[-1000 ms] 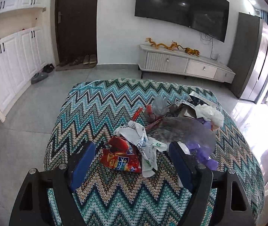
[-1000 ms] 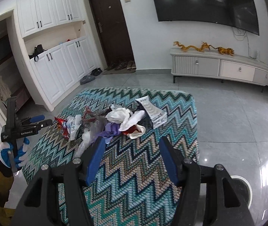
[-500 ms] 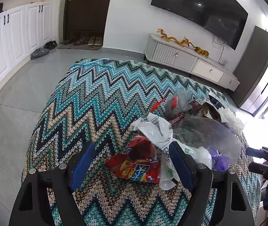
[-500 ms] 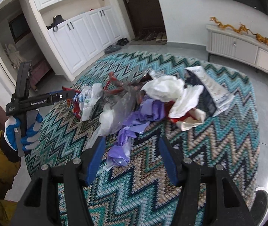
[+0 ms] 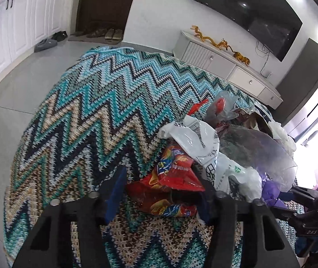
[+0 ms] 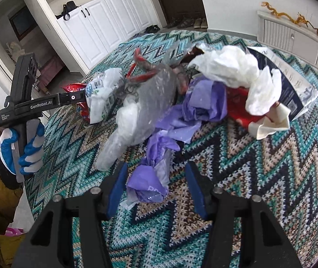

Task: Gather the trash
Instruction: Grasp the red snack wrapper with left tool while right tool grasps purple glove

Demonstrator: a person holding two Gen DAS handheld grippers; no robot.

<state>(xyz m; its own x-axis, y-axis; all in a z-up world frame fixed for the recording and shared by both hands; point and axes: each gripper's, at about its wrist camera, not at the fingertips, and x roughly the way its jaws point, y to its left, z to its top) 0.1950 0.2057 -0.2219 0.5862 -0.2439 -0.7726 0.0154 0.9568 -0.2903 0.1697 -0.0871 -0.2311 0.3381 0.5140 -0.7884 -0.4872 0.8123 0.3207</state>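
Observation:
A heap of trash lies on a zigzag-knit cloth [image 5: 87, 116]. My left gripper [image 5: 161, 192] is open, its blue pads either side of a red snack wrapper [image 5: 172, 178] at the heap's near end. A white printed bag [image 5: 194, 138] and a clear plastic bag [image 5: 254, 147] lie just beyond. My right gripper [image 6: 156, 185] is open, its pads straddling a crumpled purple plastic bag [image 6: 150, 183]. Behind it lie the clear bag [image 6: 145, 102], white tissue [image 6: 232, 67], a red wrapper [image 6: 239, 105] and a dark box [image 6: 292, 84]. The left gripper also shows in the right wrist view [image 6: 78, 97].
The cloth [image 6: 259, 178] covers a round-edged table with grey tiled floor [image 5: 7, 98] around it. White cabinets [image 6: 105, 22], a dark door, shoes, a low TV cabinet [image 5: 221, 60] and a wall TV stand around the room.
Both grippers have moved down and in toward the heap. The left now brackets the red wrapper and has narrowed; the right now brackets the purple bag.

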